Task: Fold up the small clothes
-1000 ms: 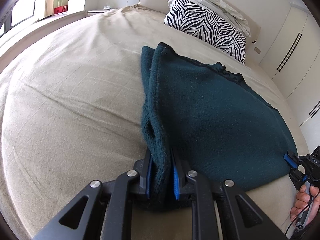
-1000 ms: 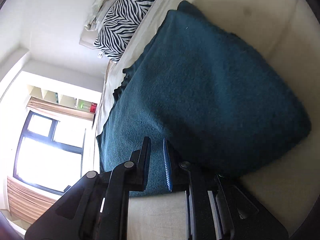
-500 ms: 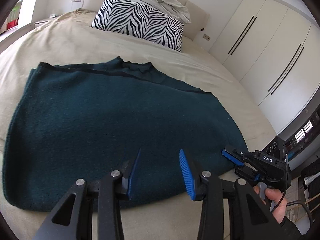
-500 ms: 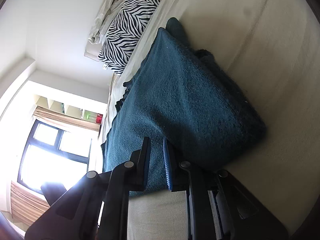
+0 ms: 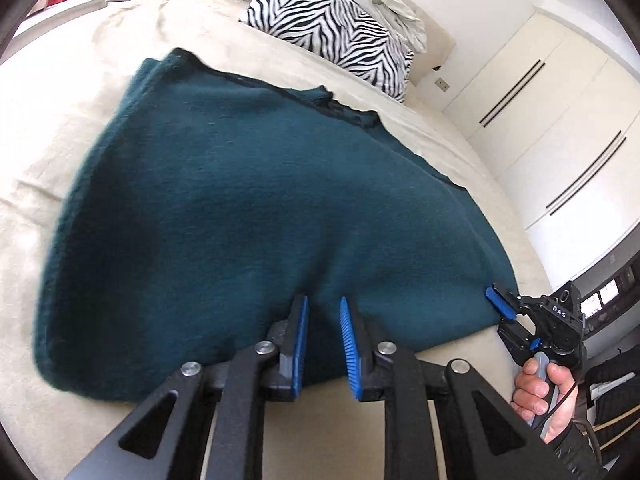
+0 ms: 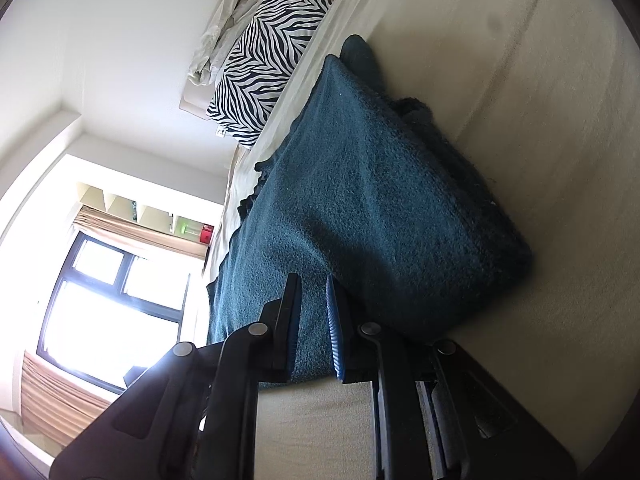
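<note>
1. On a beige bed [image 5: 100, 92], a dark teal knit garment [image 5: 260, 208] lies spread flat, its long axis running from the near-left corner across to the right gripper [image 5: 498, 312] at the far-right corner, with a black-trimmed edge facing the zebra-print pillow [image 5: 336, 32].

2. Near the garment's front hem, the left gripper [image 5: 324, 320] points down at the cloth. Its blue-padded jaws stand narrow and are closing, with the hem just between and below the tips; whether the pads already press fabric cannot be told from this blurred view.

3. At the garment's right corner, the right gripper [image 6: 312, 304], steadied by a person's hand [image 5: 540, 392], has its jaws drawn nearly together. Teal fabric sits in the slim gap in the right wrist view, and the corner appears pinched.

4. Judged from this layout, the garment extends forward and leftward from both sets of fingers, so a fold would likely carry the near hem away toward the pillow side.

5. Of the two, the left gripper is nearer the middle of the hem, while the right one anchors the end; the free left corner is the likelier spot for sagging.
</note>
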Available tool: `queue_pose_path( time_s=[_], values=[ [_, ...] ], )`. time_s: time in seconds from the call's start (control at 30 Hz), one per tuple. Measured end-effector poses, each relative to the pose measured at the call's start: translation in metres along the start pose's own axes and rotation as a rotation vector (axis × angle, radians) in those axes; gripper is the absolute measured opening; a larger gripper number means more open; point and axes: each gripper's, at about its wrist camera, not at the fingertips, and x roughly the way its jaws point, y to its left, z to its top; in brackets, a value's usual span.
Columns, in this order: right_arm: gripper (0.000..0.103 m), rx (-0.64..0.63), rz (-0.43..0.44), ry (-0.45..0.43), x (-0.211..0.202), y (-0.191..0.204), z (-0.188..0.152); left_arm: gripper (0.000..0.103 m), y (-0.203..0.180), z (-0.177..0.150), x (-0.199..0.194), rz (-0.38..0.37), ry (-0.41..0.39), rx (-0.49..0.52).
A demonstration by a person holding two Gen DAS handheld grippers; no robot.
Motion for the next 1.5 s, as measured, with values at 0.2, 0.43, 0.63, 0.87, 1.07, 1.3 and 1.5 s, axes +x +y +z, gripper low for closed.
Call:
queue_pose_path(
  time_s=[0.2, 0.43, 0.63, 0.87, 1.07, 1.3, 1.5],
  values=[
    [0.013, -0.004, -0.023, 0.002, 0.000, 0.006, 0.000, 0.018, 0.047, -0.012, -0.033, -0.049, -0.049, -0.120],
    [0.059, -0.049, -0.109, -0.029, -0.003, 0.060, 0.006, 0.018, 0.061, -0.014, -0.033, -0.080, -0.053, -0.147],
    [0.067, -0.121, -0.063, 0.074, 0.068, 0.122, 0.018, 0.017, 0.072, -0.019, -0.032, -0.117, -0.065, -0.176],
    [0.067, -0.145, -0.043, 0.243, 0.171, 0.147, 0.012, 0.009, 0.079, -0.024, -0.034, -0.125, -0.071, -0.189],
    [0.065, -0.039, 0.039, 0.150, 0.154, 0.116, 0.053, 0.007, 0.084, -0.025, -0.034, -0.147, -0.069, -0.209],
    [0.062, 0.122, -0.009, -0.078, 0.076, 0.045, 0.118, 0.007, 0.085, -0.023, -0.033, -0.158, -0.068, -0.219],
    [0.064, 0.150, -0.016, -0.177, 0.022, 0.034, 0.121, 0.007, 0.090, -0.020, -0.036, -0.165, -0.072, -0.233]
  ],
)
